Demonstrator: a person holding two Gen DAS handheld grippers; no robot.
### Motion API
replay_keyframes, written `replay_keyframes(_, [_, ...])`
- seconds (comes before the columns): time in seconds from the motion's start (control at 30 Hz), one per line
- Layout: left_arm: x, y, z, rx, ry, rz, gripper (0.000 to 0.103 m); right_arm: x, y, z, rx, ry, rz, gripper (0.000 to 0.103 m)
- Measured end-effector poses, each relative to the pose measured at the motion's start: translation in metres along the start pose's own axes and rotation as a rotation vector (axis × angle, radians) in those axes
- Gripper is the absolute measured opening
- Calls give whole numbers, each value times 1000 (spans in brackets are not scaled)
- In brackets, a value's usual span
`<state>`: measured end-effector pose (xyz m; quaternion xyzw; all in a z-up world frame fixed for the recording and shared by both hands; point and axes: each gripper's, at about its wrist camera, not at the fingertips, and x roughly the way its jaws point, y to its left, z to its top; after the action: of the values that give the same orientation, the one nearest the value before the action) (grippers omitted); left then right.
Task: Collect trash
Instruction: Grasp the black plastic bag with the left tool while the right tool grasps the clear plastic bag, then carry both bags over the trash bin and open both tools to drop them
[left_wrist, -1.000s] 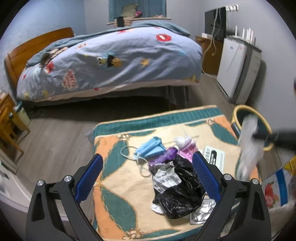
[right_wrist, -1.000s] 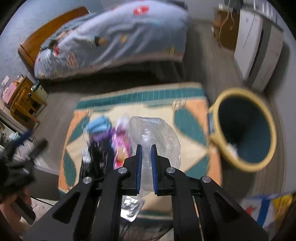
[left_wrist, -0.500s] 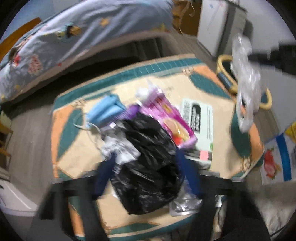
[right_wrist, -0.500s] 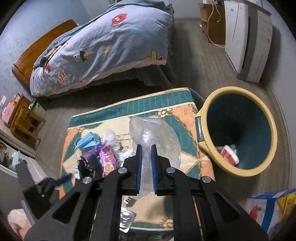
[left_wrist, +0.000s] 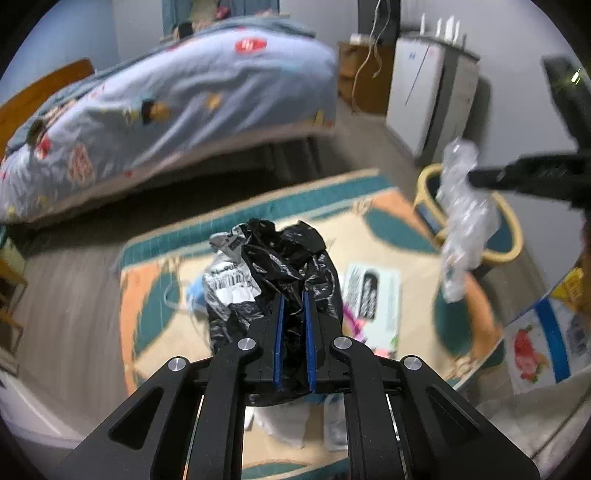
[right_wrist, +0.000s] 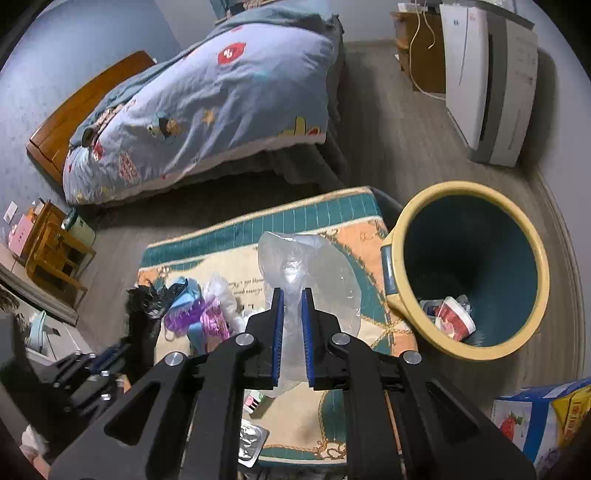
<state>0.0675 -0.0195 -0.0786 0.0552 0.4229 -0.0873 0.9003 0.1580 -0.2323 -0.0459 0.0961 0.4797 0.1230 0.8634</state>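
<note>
My left gripper (left_wrist: 292, 295) is shut on a crumpled black plastic bag (left_wrist: 295, 258) and holds it above the patterned table (left_wrist: 388, 225). My right gripper (right_wrist: 292, 295) is shut on a clear plastic bag (right_wrist: 314, 273), held above the table's right part, left of the yellow-rimmed bin (right_wrist: 469, 269). In the left wrist view the clear bag (left_wrist: 461, 214) hangs in front of the bin (left_wrist: 509, 251). The bin holds a red and white cup (right_wrist: 454, 317). On the table lie a blue face mask (right_wrist: 184, 291), a purple comb (right_wrist: 184, 317), a pink wrapper (right_wrist: 214, 321), a leaflet (left_wrist: 373, 295) and a foil blister pack (right_wrist: 251, 443).
A bed (right_wrist: 207, 99) with a blue quilt stands behind the table. A white appliance (right_wrist: 491, 81) stands at the far right wall. A colourful box (right_wrist: 535, 417) lies on the floor right of the table. A wooden stool (right_wrist: 55, 247) stands at the left.
My left gripper has closed on the black bag and lifted it off the table. My right gripper has carried the clear bag to the right, closer to the bin.
</note>
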Motion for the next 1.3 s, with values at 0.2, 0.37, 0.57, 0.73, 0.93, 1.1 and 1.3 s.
replay_keyframes(0.2, [-36, -17, 40, 73, -106, -52, 11, -15, -4, 12, 0, -65, -10, 9])
replay_keyframes(0.37, [-49, -38, 81, 177, -183, -54, 11, -21, -20, 18, 19, -92, -23, 9])
replay_keyframes(0.57, [-17, -45, 95, 166, -175, -97, 11, -19, -54, 24, 74, -87, -58, 9])
replay_keyframes(0.73, [7, -60, 107, 159, -137, -169, 11, -15, -85, 30, 137, -85, -86, 9])
replay_keyframes(0.93, [38, -84, 118, 175, -109, -224, 11, -7, -128, 43, 224, -88, -111, 9])
replay_keyframes(1.1, [56, -115, 125, 211, -104, -277, 11, -3, -155, 44, 276, -82, -136, 9])
replay_keyframes(1.3, [76, -158, 126, 290, -93, -326, 11, -6, -183, 43, 326, -94, -189, 9])
